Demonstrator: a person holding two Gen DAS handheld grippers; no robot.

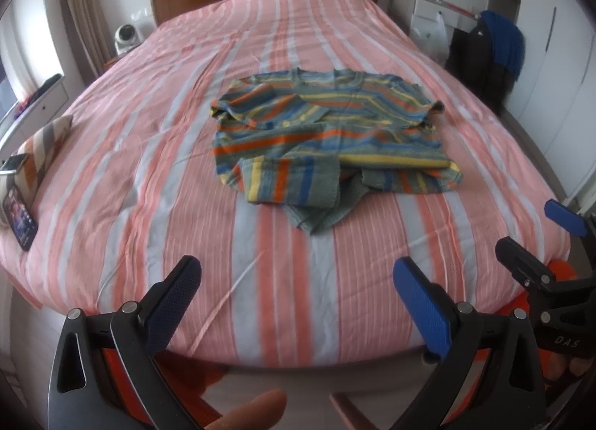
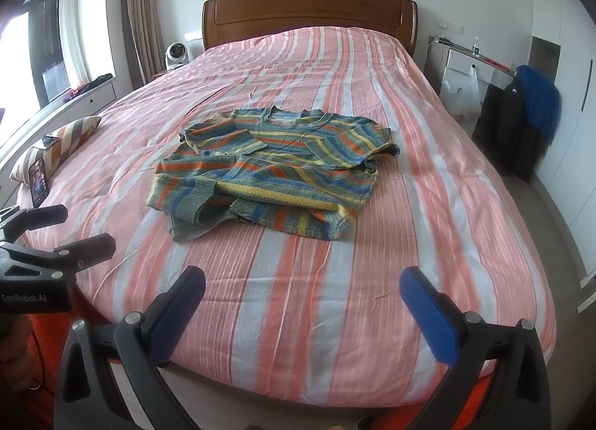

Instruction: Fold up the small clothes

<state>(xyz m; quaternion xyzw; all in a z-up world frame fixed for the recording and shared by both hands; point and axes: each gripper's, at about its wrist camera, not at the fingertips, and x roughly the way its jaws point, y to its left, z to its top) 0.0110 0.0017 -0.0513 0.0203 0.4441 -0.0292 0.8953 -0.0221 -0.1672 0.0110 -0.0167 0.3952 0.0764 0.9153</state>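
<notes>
The striped sweater [image 1: 327, 136] lies in the middle of the bed [image 1: 149, 177], at about 12 o'clock from both grippers and well apart from them. Its sleeves look tucked in over the body, and a loose gray bit sticks out at the near edge.

What could go wrong? The knit looks soft and floppy. If a gripper pinches only the top layer, the sleeves may slide out and the fold may come undone. If it bites too deep, it could grab the striped bed sheet too and drag it up. The loose bit at the near edge could bunch up if it is not smoothed first. I think the sweater is partly folded, so the next fold needs both grippers working together.

The left gripper [image 1: 298, 303] is held low at the foot of the bed, pointing at the sweater. Its fingers are spread wide and hold nothing. The right gripper [image 2: 303, 312] is held just beside it, at 3 o'clock in the left wrist view. Its fingers are also spread wide and hold nothing.

A phone [image 1: 20, 217] leans by a pillow [image 1: 44, 147] at 9 o'clock.
</notes>
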